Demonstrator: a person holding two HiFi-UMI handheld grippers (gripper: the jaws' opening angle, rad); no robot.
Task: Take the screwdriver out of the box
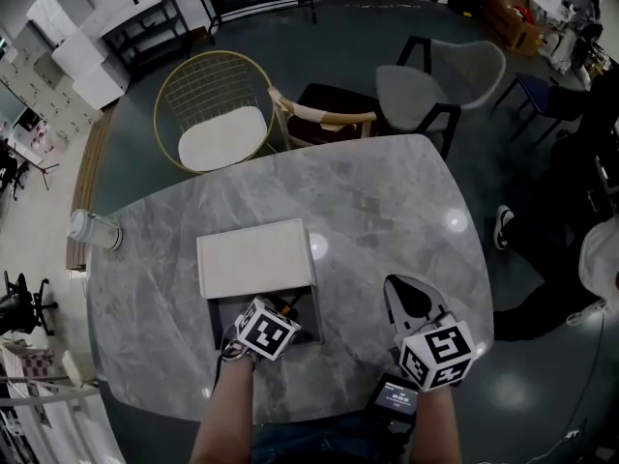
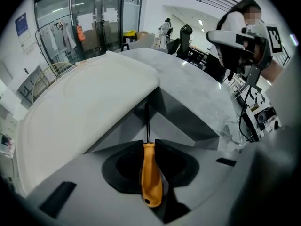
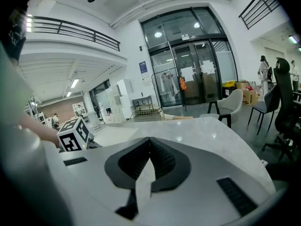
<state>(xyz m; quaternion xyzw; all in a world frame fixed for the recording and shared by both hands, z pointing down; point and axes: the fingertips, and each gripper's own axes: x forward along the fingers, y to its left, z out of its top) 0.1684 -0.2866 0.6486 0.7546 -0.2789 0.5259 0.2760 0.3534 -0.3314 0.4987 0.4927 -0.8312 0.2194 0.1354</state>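
Left gripper points steeply down into the open end of the box. Its jaws are closed onto the orange handle of the screwdriver. The screwdriver's dark shaft runs toward the gap under the white lid. The box sits on the grey marble tabletop. Right gripper is off to the right over the tabletop, jaw tips together, nothing between them.
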